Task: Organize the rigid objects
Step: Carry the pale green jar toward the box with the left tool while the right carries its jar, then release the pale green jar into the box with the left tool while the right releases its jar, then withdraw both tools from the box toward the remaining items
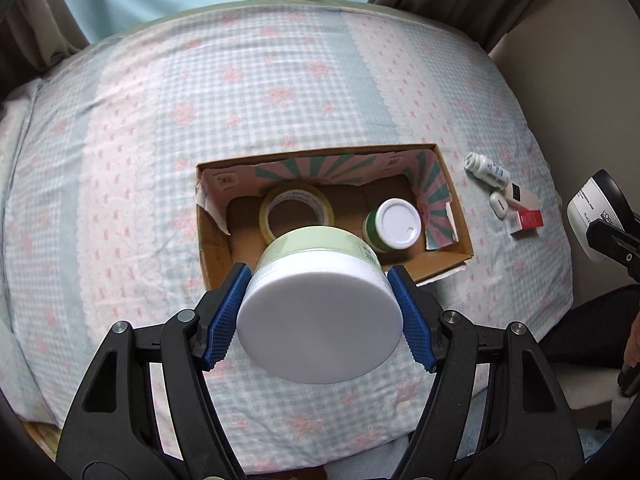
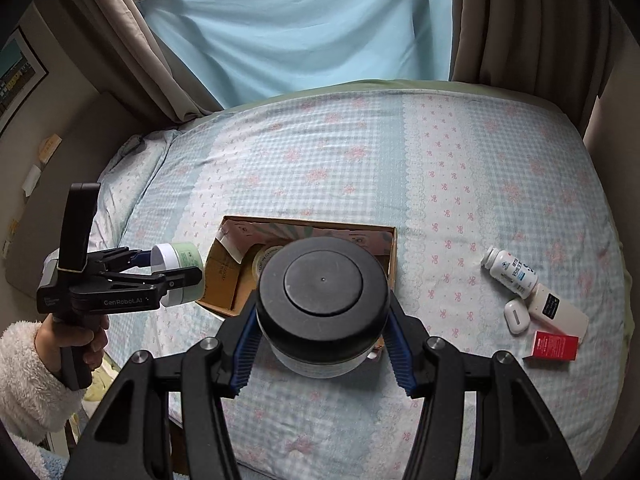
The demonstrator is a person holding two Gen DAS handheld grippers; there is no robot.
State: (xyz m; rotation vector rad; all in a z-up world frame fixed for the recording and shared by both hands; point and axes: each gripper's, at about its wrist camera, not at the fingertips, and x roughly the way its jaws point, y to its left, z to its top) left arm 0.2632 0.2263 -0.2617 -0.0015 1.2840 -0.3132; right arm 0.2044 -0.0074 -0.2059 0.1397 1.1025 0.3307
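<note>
Above the bed (image 1: 120, 120), each hand-held gripper pinches a jar: left (image 1: 318, 304) white-lidded (image 1: 320, 320), right (image 2: 322, 340) black-lidded (image 2: 322, 292), near the box's (image 1: 456, 216) front edge.

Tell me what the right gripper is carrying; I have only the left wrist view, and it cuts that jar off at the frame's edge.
Observer: The right gripper is shut on a black-lidded jar, with a blue pad on each side.
Operator: Report how my left jar looks from there.
Observer: The left gripper holds the green-and-white jar sideways, white lid towards the hand, beside the left end of the cardboard box in that view.
Operator: Describe the hand behind it.
Observer: The left hand grips the handle; its sleeve is fluffy and white.
</note>
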